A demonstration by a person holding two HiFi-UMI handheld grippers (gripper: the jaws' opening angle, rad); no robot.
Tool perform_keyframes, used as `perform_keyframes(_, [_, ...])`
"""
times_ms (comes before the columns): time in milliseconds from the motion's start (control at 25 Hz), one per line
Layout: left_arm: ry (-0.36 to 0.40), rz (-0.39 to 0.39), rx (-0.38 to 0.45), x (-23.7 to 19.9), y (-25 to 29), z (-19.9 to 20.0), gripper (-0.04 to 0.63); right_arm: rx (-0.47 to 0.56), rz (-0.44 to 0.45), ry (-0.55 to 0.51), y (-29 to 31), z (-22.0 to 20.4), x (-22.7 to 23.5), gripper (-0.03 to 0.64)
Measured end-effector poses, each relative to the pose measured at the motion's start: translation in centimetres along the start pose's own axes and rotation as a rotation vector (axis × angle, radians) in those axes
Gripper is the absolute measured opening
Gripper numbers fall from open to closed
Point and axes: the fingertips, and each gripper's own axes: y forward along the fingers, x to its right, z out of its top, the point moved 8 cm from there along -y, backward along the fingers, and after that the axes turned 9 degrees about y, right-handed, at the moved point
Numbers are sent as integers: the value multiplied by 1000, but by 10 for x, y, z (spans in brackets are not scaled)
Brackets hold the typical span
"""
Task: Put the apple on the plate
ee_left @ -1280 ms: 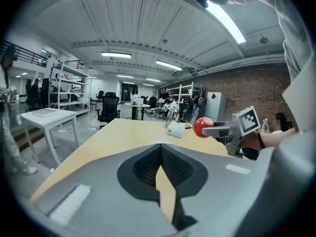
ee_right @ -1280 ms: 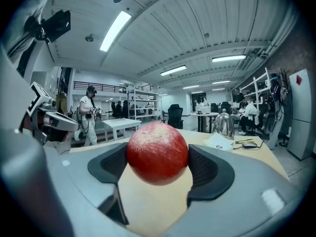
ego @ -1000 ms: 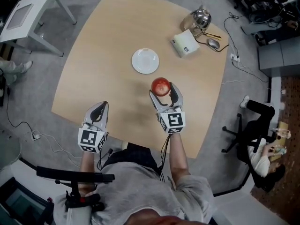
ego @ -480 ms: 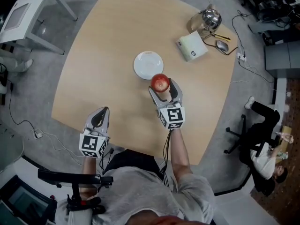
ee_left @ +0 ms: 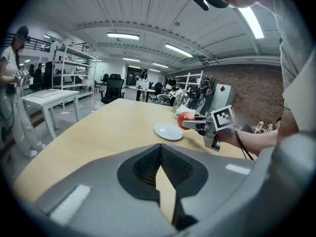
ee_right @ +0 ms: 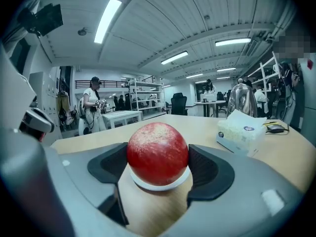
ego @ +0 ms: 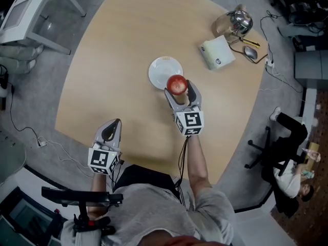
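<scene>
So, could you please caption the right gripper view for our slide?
Right hand-held gripper shut on a red apple, white plate showing just beneath it.

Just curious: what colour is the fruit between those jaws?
The round apple is red with pale speckles; clearest in the right gripper view.

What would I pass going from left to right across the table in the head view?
Left tongs, shut and empty → apple gripped in the right tongs → tissue box → computer mouse.
</scene>
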Motion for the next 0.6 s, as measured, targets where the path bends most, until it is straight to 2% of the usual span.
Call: perform_keyframes(600, [-38,1,-39,-6,20,-11,20,-46,13,5,39,-14,16,387])
